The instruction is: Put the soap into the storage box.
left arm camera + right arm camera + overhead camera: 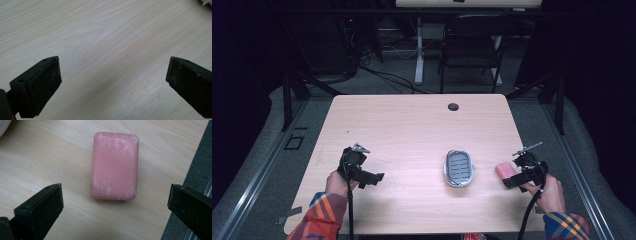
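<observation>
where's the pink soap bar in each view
High view: pink soap bar lies at the table's right edge, just ahead of the right gripper.
Right gripper view: the bar lies centre, beyond the open jaws.
Left gripper view: bare wood between open jaws.
Shared landmark: the pale wooden table.

The left tool (362, 172) at 8 o'clock and the right tool (518, 176) at 4 o'clock both have jaws wide apart.

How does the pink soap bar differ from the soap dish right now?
The pink soap bar is a solid rounded block; the soap dish is a grey-rimmed oval tray with a slatted floor. The soap bar lies near the table's right edge, ahead of the open right gripper; the soap dish sits nearer the middle. Both rest flat on the table.
</observation>
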